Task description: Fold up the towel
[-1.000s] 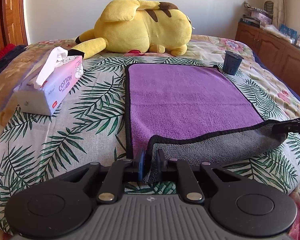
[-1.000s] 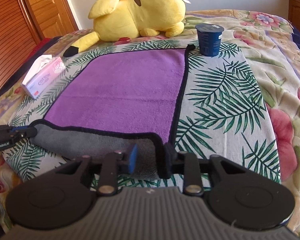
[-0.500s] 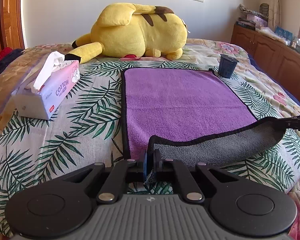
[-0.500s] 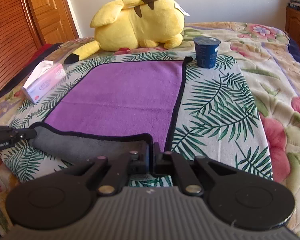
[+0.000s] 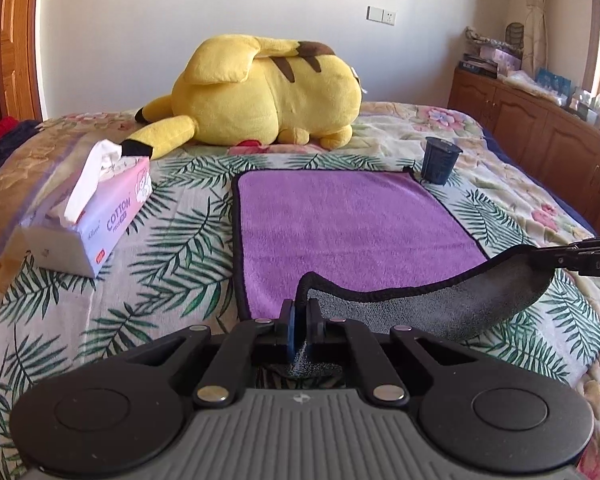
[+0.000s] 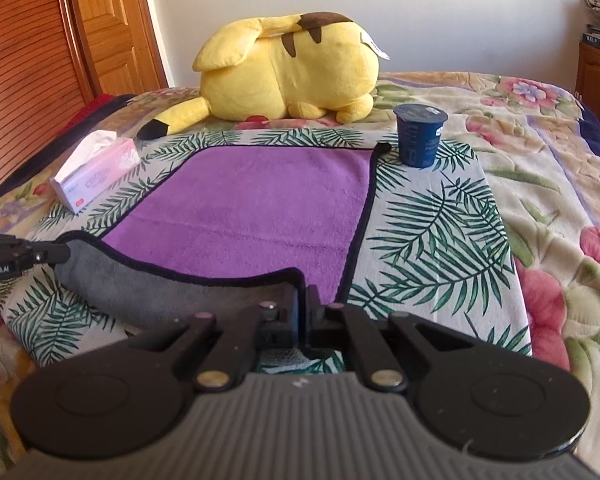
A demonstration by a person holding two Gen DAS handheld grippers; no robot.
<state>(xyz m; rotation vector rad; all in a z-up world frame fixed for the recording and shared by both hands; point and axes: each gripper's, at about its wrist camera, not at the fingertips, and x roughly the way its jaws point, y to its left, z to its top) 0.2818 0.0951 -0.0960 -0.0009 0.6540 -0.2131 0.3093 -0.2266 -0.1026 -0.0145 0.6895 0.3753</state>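
Note:
A purple towel (image 5: 348, 220) with a black hem and grey underside lies on the leaf-print bedspread; it also shows in the right wrist view (image 6: 260, 208). My left gripper (image 5: 300, 316) is shut on the towel's near left corner. My right gripper (image 6: 302, 304) is shut on the near right corner. The near edge hangs lifted between them, its grey underside (image 5: 452, 300) turned up. Each gripper shows at the edge of the other's view: the right one (image 5: 580, 258), the left one (image 6: 16, 258).
A yellow plush toy (image 5: 260, 96) lies past the towel's far edge. A dark blue cup (image 6: 418, 134) stands at the towel's far right corner. A tissue box (image 5: 96, 216) sits to the left. Wooden cabinets (image 5: 540, 128) line the right wall.
Both grippers closed on the towel's near corners, then rose, lifting the near edge off the bed and turning the grey underside up.

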